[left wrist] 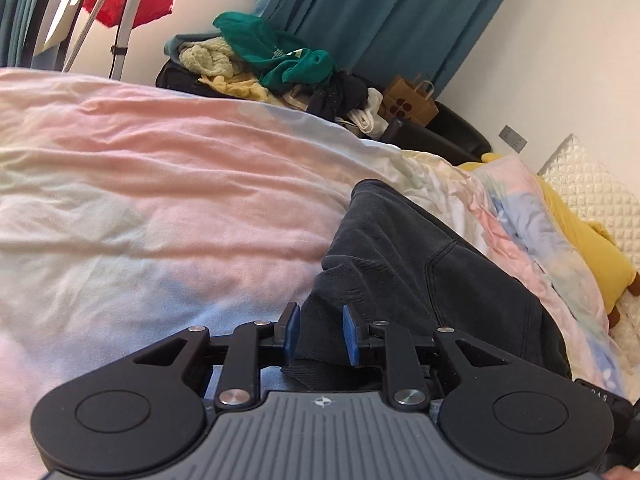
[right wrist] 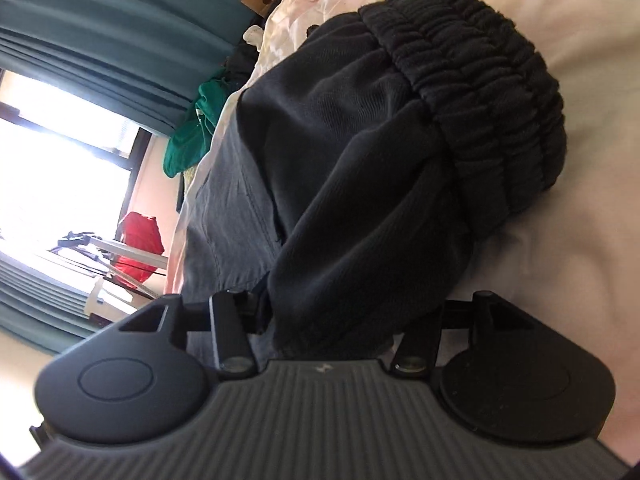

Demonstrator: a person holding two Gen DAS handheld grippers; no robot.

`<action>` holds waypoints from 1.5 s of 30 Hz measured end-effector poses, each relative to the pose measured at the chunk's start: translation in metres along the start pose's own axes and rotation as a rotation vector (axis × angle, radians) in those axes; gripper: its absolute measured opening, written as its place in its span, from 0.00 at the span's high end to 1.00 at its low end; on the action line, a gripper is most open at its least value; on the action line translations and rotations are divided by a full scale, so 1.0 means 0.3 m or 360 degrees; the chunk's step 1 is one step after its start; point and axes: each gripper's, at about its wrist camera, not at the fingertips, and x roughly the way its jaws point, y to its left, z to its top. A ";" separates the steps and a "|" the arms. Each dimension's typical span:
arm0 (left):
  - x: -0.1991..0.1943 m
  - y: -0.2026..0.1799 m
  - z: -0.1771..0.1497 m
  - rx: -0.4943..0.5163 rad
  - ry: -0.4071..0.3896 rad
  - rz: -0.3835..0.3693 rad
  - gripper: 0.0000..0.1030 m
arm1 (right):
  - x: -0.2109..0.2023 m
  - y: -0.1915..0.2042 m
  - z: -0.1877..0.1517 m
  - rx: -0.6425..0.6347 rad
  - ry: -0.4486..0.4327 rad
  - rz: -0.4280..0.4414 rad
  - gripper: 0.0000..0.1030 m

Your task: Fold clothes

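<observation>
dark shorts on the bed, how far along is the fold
Early to midway, judging by the layers. Done: the dark shorts lie on the pastel bedspread, and fabric looks doubled near the elastic waistband. In hand: the left gripper has its blue fingers open around a hem; cloth hides the right gripper tips. Left: finishing the fold, then the clothes pile.

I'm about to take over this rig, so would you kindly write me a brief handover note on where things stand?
Left gripper: jaws open, straddling a hem of the dark shorts, not clamped.
Right gripper: fingertips hidden under draped fabric; grip cannot be told.
The shorts lie on the pastel bedspread, bunched, with the elastic waistband at the far end in the right view.
Done: a part-fold at most.
Left: grip, fold flat, then the heap of clothes beyond the bed.
</observation>
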 end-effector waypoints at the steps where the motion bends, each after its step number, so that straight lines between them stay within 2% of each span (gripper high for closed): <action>1: -0.048 -0.023 0.002 0.0052 -0.0010 -0.0008 0.71 | -0.029 0.026 0.005 -0.0037 0.0010 -0.0040 0.46; 3: -0.134 -0.066 0.009 0.0119 -0.0033 -0.0021 0.70 | -0.095 0.073 0.013 -0.0116 0.0009 -0.0089 0.46; 5: -0.214 -0.116 0.018 0.0186 -0.0062 -0.0041 0.64 | -0.179 0.127 0.015 -0.0203 -0.0021 -0.0114 0.46; 7: -0.316 -0.186 0.026 0.0273 -0.0112 -0.0055 0.57 | -0.277 0.192 0.007 -0.0312 -0.0083 -0.0086 0.47; 9: -0.405 -0.250 0.029 0.0351 -0.0153 -0.0073 0.55 | -0.375 0.258 -0.003 -0.0424 -0.0148 -0.0053 0.47; 12: -0.550 -0.346 0.019 0.0444 -0.0218 -0.0097 0.47 | -0.506 0.356 -0.014 -0.0584 -0.0206 -0.0056 0.46; 14: -0.641 -0.398 0.001 0.0480 -0.0254 -0.0138 0.39 | -0.585 0.421 -0.031 -0.0707 -0.0242 -0.0103 0.46; 16: -0.718 -0.442 -0.016 0.0514 -0.0281 -0.0171 0.18 | -0.652 0.469 -0.067 -0.0808 -0.0280 -0.0121 0.46; 21: -0.915 -0.521 -0.087 0.0606 -0.0349 -0.0170 0.00 | -0.838 0.568 -0.172 -0.1009 -0.0398 -0.0079 0.46; 24: -1.010 -0.537 -0.134 0.0635 -0.0395 -0.0158 0.00 | -0.905 0.588 -0.225 -0.1074 -0.0437 -0.0040 0.40; 28: -1.105 -0.522 -0.214 0.0671 -0.0497 -0.0114 0.00 | -0.979 0.593 -0.332 -0.1149 -0.0544 -0.0004 0.14; 35: -1.139 -0.434 -0.334 0.0607 -0.0565 -0.0050 0.00 | -0.984 0.564 -0.493 -0.1297 -0.0709 -0.0022 0.14; 42: -1.172 -0.346 -0.453 0.0543 -0.0633 0.0014 0.00 | -0.919 0.535 -0.629 -0.1394 -0.0737 -0.0038 0.14; 45: -1.155 -0.312 -0.467 0.0540 -0.0607 0.0061 0.00 | -0.875 0.534 -0.672 -0.1449 -0.0735 -0.0086 0.14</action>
